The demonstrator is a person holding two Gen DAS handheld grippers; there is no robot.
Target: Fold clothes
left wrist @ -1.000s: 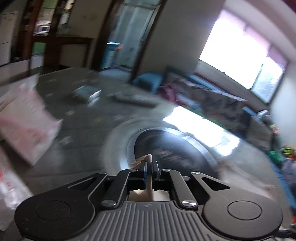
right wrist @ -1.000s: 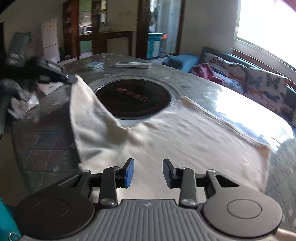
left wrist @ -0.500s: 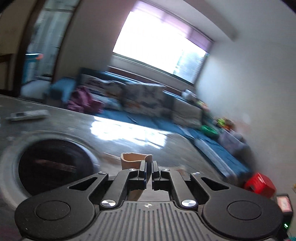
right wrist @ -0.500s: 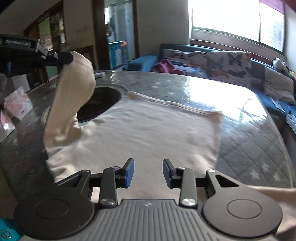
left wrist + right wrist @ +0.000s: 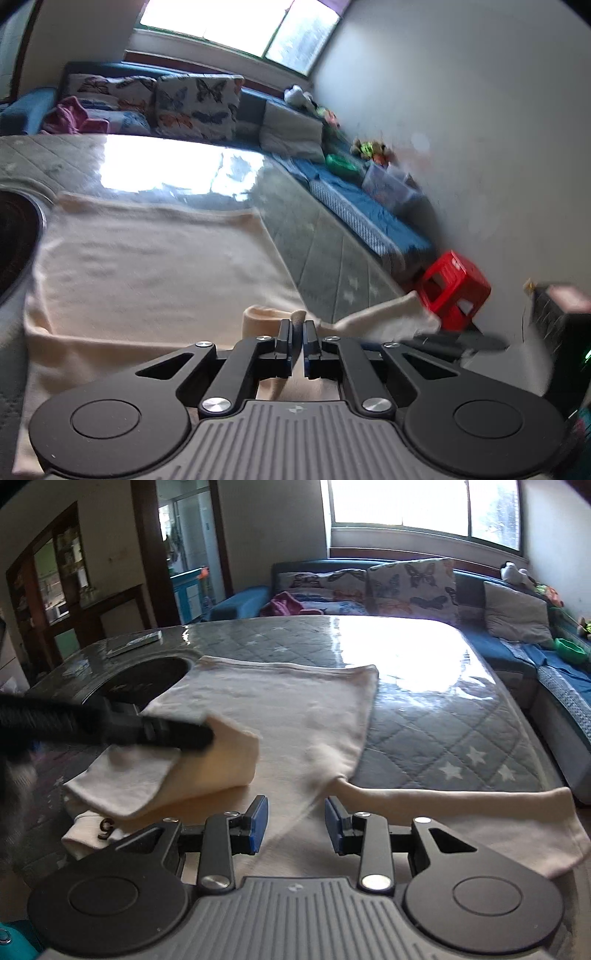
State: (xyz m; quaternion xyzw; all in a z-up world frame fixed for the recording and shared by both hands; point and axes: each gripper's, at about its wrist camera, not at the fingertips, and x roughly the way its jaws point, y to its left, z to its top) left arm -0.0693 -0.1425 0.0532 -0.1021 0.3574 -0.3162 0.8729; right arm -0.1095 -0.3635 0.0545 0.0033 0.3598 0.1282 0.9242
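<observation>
- Left wrist view: the left gripper [image 5: 298,328] has its jaws pinched nearly together on a fold of the cream garment [image 5: 147,273]; a small loop of cloth pokes up just past the fingertips.
- The garment lies spread over the quilted grey table [image 5: 332,254]; its near part is hidden under the gripper body.
- A cream sleeve [image 5: 388,317] trails off to the right, where its end blurs against a dark shape that cannot be made out.
- At the left edge a dark round inset [image 5: 14,236] in the table is cut off by the frame.
- A red stool [image 5: 456,288] and a blue sofa [image 5: 369,210] stand beyond the table, both soft with blur.
- Right wrist view: the right gripper [image 5: 295,823] hangs with its blue-padded fingers [image 5: 257,823] spread apart, empty, just above the garment [image 5: 295,709].
- The left gripper [image 5: 173,733] reaches in from the left as a dark blurred bar, carrying a folded-over flap of cloth across the garment's body; its jaws cannot be seen here.
- The other sleeve [image 5: 461,805] lies flat towards the right.
- A dark mark [image 5: 106,825] on the cloth at lower left is partly covered and unreadable.
</observation>
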